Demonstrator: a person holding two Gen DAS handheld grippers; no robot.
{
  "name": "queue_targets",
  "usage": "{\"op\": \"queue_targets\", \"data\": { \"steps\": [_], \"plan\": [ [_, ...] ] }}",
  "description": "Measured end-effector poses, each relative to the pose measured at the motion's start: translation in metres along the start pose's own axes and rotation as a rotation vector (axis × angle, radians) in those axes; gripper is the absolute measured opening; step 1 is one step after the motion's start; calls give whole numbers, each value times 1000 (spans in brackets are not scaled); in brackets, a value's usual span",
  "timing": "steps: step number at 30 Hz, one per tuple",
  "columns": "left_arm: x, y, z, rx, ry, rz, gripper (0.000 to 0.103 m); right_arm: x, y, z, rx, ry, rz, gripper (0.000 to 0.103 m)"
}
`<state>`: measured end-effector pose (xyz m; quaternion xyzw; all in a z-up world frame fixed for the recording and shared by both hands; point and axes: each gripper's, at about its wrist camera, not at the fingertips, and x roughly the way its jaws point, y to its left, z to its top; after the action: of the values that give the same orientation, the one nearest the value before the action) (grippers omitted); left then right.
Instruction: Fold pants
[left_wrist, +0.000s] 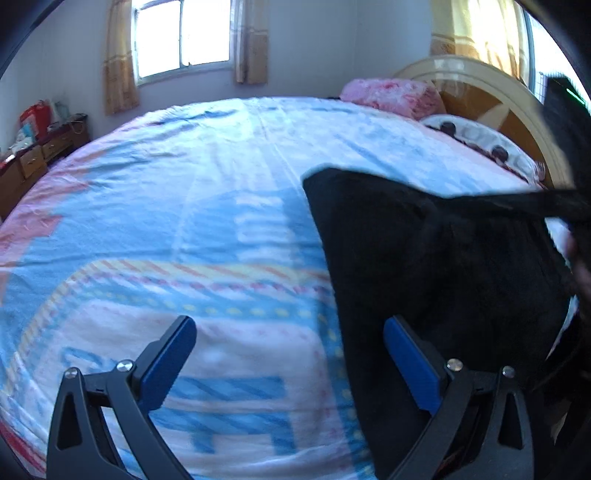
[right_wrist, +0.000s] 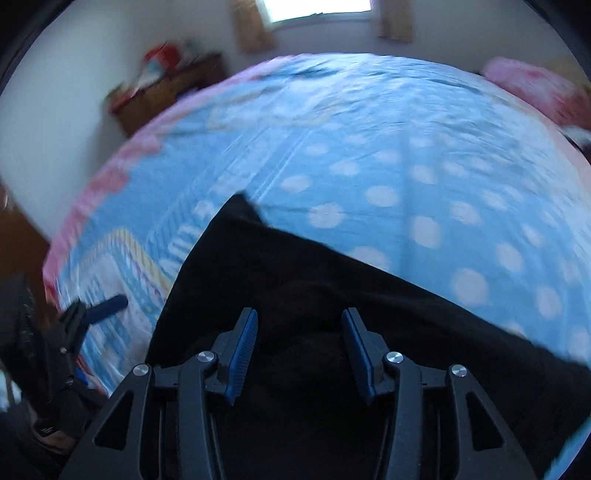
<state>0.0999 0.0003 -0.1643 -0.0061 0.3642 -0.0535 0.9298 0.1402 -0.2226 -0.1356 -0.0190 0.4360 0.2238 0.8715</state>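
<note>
The black pants (right_wrist: 295, 280) lie spread on the blue patterned bedspread (right_wrist: 424, 155) at the near side of the bed, dark cloth reaching toward a pointed corner at the far left in the right wrist view. In the left wrist view part of the cloth rises off the bed at the right, stretched into a taut dark band toward the frame's edge; what lifts it there is too blurred to tell.

By the look of it, the cloth is soft, limp and fairly thick, perhaps fleece; it should drape and sag rather than hold a line, and it is neither slippery nor fragile. The best holds are probably at hems, corners or the waistband, where doubled cloth gives the pads something to bite, with both layers pinched together so the fold carries over evenly.

The right gripper (right_wrist: 299, 350) hovers over the pants with its 2 fingers apart and nothing pinched between them. The left gripper (left_wrist: 290, 363) stands wide apart above the bedspread, its right finger just beside the pants' left edge, gripping nothing.

Pink bedding (left_wrist: 391, 96) and a wooden headboard (left_wrist: 491, 107) sit far right; a wooden dresser (left_wrist: 33, 158) stands far left under a curtained window (left_wrist: 184, 33).
</note>
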Motion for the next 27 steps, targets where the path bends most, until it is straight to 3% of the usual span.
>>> {"op": "queue_targets", "data": {
  "steps": [3,6,8,13,16,19,22,27],
  "plan": [
    [-8,6,15,-13,-37,-1,103,-50,-14,-29,27,-76,-34,49],
    [2,-4,42,21,-15,-29,103,-80,-27,-67,55,-98,-114,49],
    [14,-20,59,68,6,-69,103,-90,-31,-87,57,-101,-160,49],
    [50,-55,82,167,58,-38,103,-93,-43,-121,102,-107,-171,49],
    [78,-57,86,174,107,-19,103,-87,-44,-129,65,-102,-222,49],
    [92,-50,86,118,143,-71,103,-74,-47,-133,18,-72,-254,49],
    [98,-47,87,80,150,-95,103,-70,-55,-138,29,-87,-247,50],
    [98,-60,92,137,130,-50,103,-84,-59,-127,67,-107,-205,50]
  ]
}}
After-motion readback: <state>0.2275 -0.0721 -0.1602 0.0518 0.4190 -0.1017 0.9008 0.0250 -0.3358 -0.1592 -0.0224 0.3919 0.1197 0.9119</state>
